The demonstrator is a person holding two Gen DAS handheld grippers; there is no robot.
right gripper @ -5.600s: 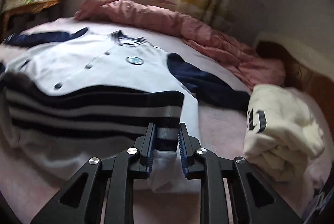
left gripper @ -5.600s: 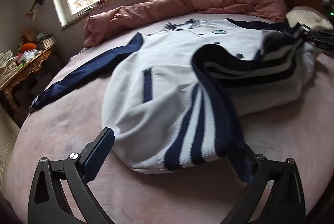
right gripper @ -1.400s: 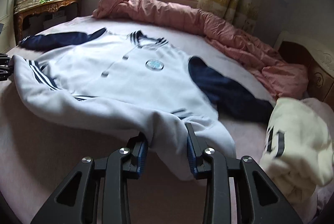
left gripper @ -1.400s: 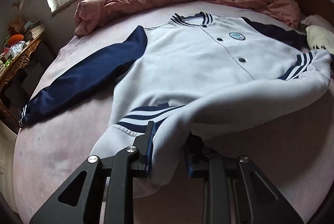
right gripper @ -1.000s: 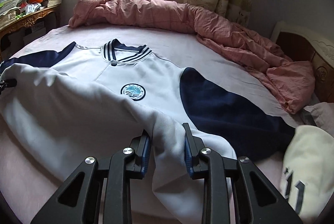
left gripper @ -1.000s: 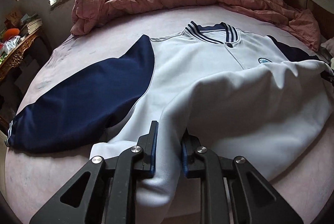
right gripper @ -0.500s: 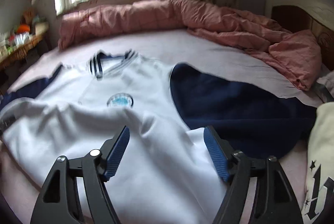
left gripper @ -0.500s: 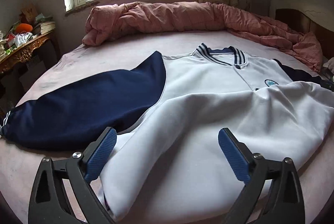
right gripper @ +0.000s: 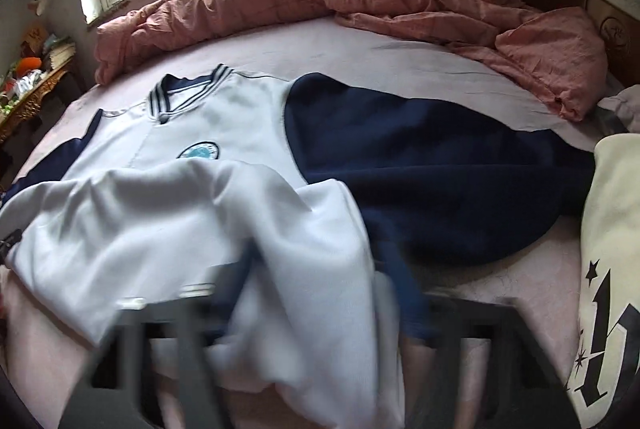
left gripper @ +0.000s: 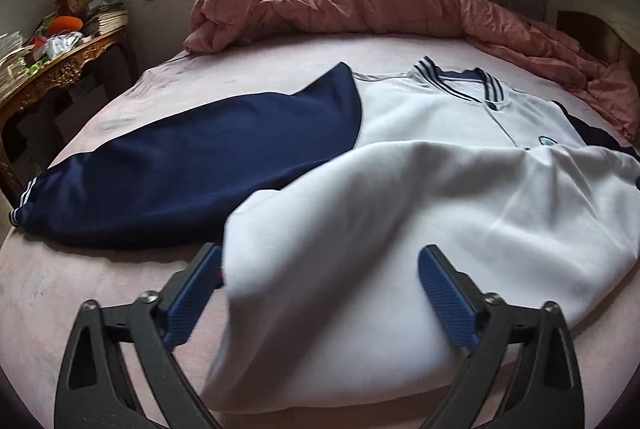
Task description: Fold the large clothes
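Note:
A white jacket [left gripper: 460, 197] with navy sleeves and a striped collar lies on the pink bed, its lower half folded up over the chest. It also shows in the right wrist view [right gripper: 192, 213]. One navy sleeve [left gripper: 192, 169] stretches left; the other sleeve [right gripper: 420, 169] stretches right. My left gripper [left gripper: 320, 281] is open, its blue pads on either side of the folded white edge. My right gripper [right gripper: 316, 293] is blurred by motion, open, with white cloth lying between its fingers.
A rumpled pink duvet [left gripper: 360, 9] lies along the far side of the bed under the window. A cream garment with dark lettering [right gripper: 608, 269] sits at the right. A cluttered wooden side table [left gripper: 52, 65] stands at the left.
Both grippers carried the jacket's bottom hem up over the chest, then opened and let it go. They have since pulled back slightly; the right one is moving.

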